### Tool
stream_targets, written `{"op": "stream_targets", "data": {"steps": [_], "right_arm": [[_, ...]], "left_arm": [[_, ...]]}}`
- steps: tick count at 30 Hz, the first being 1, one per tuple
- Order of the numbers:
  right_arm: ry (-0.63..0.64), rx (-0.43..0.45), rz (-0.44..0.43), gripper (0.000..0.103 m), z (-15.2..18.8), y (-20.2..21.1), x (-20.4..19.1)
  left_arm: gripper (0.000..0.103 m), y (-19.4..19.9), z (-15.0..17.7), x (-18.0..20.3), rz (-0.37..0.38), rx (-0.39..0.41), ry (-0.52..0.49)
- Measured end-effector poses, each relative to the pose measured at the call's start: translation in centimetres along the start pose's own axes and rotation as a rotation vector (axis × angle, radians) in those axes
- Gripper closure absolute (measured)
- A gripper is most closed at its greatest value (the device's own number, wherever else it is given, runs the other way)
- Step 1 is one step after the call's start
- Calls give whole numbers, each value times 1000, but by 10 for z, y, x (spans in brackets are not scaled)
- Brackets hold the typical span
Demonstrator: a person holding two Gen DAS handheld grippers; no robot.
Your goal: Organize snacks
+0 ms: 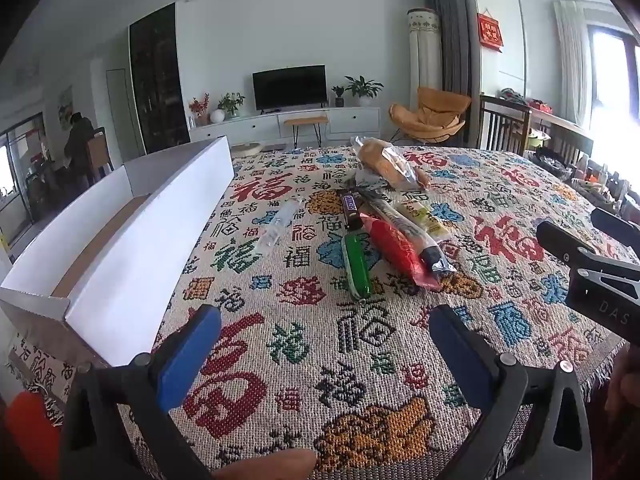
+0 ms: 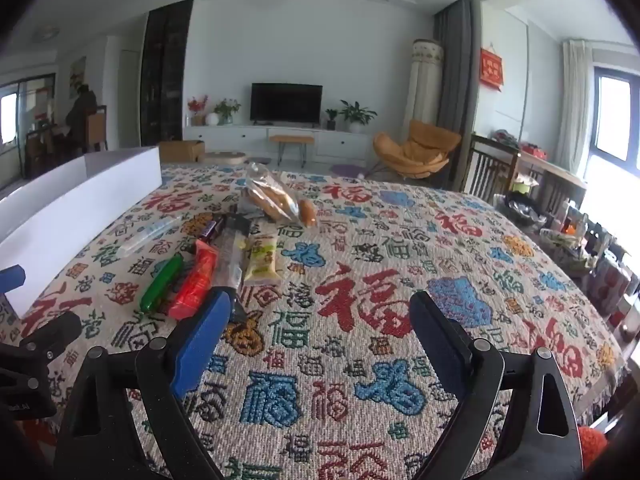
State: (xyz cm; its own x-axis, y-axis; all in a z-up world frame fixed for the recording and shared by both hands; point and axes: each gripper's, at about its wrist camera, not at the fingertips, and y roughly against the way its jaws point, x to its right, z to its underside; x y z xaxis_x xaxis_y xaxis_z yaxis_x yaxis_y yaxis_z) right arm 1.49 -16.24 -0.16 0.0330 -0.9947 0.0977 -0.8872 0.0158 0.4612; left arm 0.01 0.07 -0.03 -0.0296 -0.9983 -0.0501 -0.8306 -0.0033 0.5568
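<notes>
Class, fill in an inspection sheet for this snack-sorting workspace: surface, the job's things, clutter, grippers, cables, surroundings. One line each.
Surface: table under a woven patterned cloth, flat.
Job's things: white box at the left, nothing seen in the part of its inside that shows; snacks lie loose in a cluster on the cloth: green packet, red packet, yellow packet, bread bag, clear packet.
Clutter: nothing seen on the cloth besides the snacks.
Grippers: left gripper open, holding nothing; right gripper open, holding nothing; both short of the snacks.
Cables: nothing seen.
Surroundings: living room with television, orange chair, a person far left.
</notes>
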Motion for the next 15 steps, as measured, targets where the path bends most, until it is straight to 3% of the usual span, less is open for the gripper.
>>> {"op": "stream_targets", "data": {"steps": [15], "right_arm": [[48, 5, -4, 10, 4, 1, -12]], "left_arm": [[0, -7, 1, -1, -6, -32, -6]]}}
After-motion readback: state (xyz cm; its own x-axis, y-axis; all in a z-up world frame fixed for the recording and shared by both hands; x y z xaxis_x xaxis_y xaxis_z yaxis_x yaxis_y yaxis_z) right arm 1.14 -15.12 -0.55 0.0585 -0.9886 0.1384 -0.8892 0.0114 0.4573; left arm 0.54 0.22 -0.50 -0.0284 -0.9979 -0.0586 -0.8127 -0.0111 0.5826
